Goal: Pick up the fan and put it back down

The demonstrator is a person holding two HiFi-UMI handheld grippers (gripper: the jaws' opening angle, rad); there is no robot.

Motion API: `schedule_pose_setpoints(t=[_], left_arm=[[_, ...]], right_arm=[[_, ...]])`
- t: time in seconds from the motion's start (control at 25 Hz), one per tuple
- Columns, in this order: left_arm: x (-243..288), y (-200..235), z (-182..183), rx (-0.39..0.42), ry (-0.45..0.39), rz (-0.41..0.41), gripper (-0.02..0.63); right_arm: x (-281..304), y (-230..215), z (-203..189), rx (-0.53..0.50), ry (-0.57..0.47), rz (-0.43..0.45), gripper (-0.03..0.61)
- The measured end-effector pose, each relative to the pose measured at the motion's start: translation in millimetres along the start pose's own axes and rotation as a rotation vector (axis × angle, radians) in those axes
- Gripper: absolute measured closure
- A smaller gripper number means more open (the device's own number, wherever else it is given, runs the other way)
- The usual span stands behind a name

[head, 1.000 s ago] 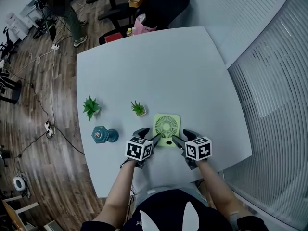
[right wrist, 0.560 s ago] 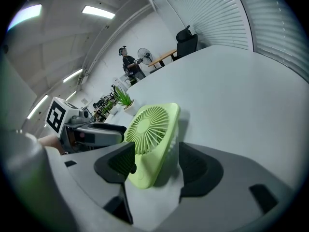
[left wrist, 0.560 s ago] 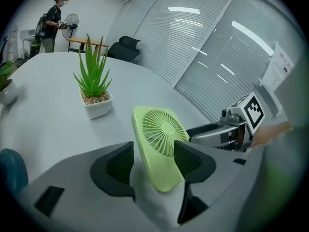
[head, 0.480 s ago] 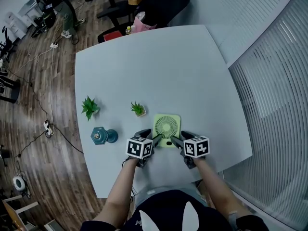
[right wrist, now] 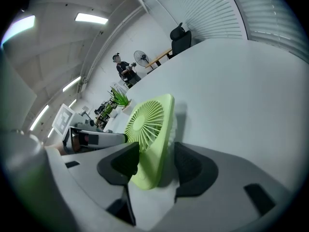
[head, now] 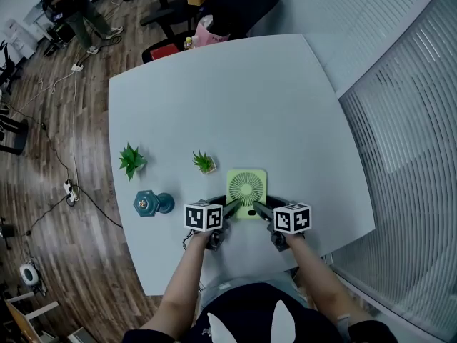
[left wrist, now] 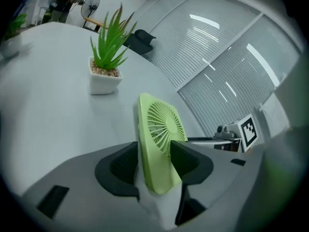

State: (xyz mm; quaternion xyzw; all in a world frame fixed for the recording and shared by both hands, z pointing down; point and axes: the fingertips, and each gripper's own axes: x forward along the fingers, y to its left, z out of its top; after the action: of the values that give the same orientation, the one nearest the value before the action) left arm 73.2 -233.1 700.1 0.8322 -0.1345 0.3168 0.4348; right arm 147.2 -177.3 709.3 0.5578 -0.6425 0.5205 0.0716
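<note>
A light green square fan (head: 246, 189) stands upright near the front edge of the pale grey table (head: 250, 98). My left gripper (head: 232, 207) is at its lower left corner and my right gripper (head: 258, 209) at its lower right corner. In the left gripper view the fan (left wrist: 161, 129) sits between the closing jaws of that gripper (left wrist: 154, 161), with both pads against it. The right gripper view shows the same: the fan (right wrist: 147, 124) is between the closing jaws of that gripper (right wrist: 157, 163), pads at its front and back. The fan's base rests on the table.
A small potted plant (head: 204, 162) stands just left of the fan, and a second plant (head: 131, 159) farther left. A teal dumbbell-shaped object (head: 152, 204) lies left of my left gripper. A dark chair (head: 235, 6) is behind the table; a person (head: 71, 6) stands far back.
Both grippers have sunk a little and rolled, and their jaws have narrowed onto the fan's lower corners. The fan has not moved. The person in the background has walked left.
</note>
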Motion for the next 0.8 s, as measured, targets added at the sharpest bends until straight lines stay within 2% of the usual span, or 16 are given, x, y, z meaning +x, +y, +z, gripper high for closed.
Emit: schedule_pose_setpoints(t=[0.12, 0.4, 0.8], left_arm=[[-0.9, 0.0, -1.8, -0.021, 0.001, -0.005, 0.399], [0.2, -4.6, -0.9, 0.015, -0.022, 0.009, 0.414], [-2.7, -3.9, -3.7, 0.013, -0.025, 0.028, 0.416]], right_arm=[[-1.0, 2.4, 0.0, 0.048, -0.012, 0.030, 0.362], [-0.1, 7.6, -1.4, 0.128, -0.022, 0.078, 0.397], [-2.2, 7.7, -0.3, 0.099, -0.004, 0.023, 0.400]])
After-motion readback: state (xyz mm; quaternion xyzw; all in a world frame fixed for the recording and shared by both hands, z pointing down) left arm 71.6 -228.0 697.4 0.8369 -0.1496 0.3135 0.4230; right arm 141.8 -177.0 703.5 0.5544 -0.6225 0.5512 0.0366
